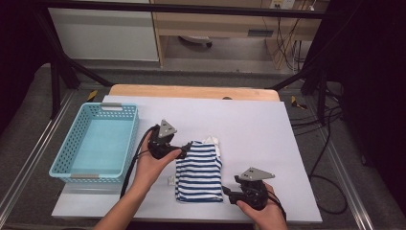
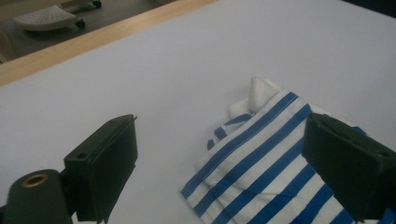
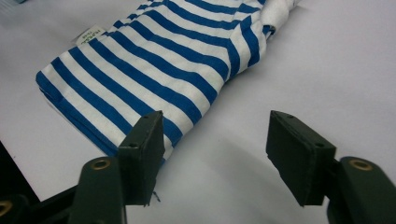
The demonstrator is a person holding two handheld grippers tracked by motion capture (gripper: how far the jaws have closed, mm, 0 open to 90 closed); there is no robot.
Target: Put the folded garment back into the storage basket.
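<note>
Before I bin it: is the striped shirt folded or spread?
Folded: the striped shirt lies as a compact layered rectangle, stacked edges visible.

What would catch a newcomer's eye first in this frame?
The folded blue-and-white striped shirt in the middle of the white table stands out at once. A hand-held gripper flanks it on each side, the left hand-held gripper at its far left corner and the right hand-held gripper at its near right corner, both with jaws open. A light blue basket sits at the left.
</note>
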